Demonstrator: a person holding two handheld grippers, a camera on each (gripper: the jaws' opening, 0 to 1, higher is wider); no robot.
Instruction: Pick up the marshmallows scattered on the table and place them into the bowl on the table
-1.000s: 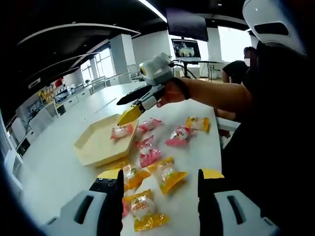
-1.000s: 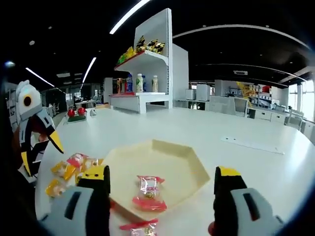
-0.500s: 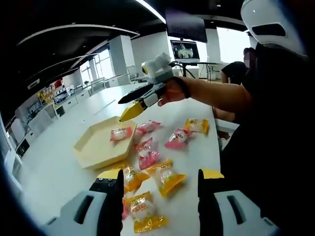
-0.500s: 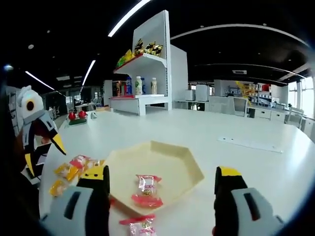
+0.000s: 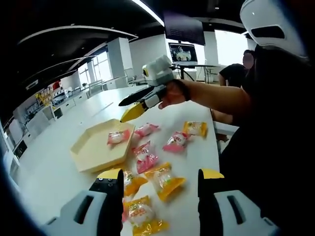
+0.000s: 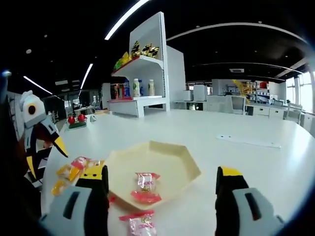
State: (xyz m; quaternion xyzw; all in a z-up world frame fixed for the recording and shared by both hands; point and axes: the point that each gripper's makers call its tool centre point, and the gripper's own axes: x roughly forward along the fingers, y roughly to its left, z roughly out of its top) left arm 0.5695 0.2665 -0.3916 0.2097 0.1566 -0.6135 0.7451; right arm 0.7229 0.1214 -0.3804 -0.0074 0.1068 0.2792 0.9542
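Hexagonal bowl holding one pink marshmallow, others scattered just beside it on the table; right gripper, jaws wide and empty, hangs above the bowl, left gripper likewise agape over yellow packets, poised to pick.

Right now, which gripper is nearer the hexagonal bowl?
Right. The right gripper hangs just above the bowl, by its far rim. The left gripper is held back over the wrapped marshmallows scattered on the near side.

The shelf items are too small to identify; the lowest yellow marshmallow is partly hidden.
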